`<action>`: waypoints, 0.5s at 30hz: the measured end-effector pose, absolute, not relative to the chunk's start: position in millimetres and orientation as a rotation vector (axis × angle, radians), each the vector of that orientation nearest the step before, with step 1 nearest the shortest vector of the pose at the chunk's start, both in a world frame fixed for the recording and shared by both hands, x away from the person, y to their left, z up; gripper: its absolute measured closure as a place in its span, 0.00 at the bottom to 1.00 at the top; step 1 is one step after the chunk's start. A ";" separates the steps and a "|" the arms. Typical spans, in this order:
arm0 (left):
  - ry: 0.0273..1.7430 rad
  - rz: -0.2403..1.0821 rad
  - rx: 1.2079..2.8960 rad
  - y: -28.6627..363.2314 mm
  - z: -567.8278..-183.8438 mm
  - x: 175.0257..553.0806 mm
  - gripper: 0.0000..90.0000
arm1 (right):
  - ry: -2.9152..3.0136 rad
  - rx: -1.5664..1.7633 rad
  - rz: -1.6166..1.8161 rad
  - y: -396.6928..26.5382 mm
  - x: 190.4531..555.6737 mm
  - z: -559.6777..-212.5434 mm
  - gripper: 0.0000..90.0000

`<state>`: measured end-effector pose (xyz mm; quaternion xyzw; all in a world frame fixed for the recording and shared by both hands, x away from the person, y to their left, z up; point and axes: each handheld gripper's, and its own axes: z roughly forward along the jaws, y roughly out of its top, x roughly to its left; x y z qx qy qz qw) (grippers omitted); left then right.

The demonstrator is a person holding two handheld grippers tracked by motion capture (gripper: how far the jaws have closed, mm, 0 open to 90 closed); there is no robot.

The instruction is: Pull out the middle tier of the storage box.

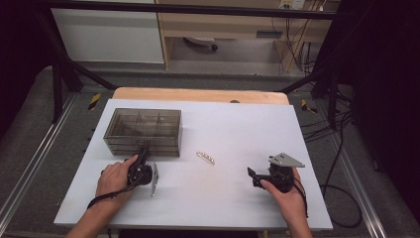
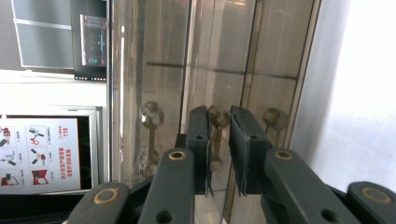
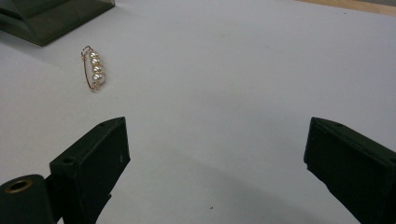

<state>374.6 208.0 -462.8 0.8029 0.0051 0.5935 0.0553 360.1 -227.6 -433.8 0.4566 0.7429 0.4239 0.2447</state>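
Left tool [image 2: 218,140] closed narrow on a small round knob [image 2: 217,115] of the smoked clear-plastic drawer box [image 1: 142,130], pressed against its front, knob caught between the pads; box ribbed, boxy, glossy, partitioned on top. Right tool [image 3: 215,154] spread wide, holding nothing, low over the matt white worktop [image 1: 223,198]; pearl-beaded gold-wire pin [image 3: 94,68] ahead and left of it, well apart.

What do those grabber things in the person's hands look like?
Both are black. The left gripper has two flat black jaws on arms with brass-ringed holes. The right gripper has chunky square jaws, a grey three-cornered plate on top, and a black cable. No sleeves show.
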 end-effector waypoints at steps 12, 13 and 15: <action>0.013 1.832 2.422 209.7 -465.2 374.2 0.88 | 2.028 1.249 1.157 -227.6 360.0 -433.7 0.08; 0.013 1.832 2.422 209.7 -465.2 374.2 0.88 | 2.027 1.248 1.157 -227.7 360.0 -433.6 0.08; 0.014 1.834 2.418 209.2 -465.6 374.1 0.88 | 2.027 1.249 1.158 -227.7 359.9 -433.6 0.08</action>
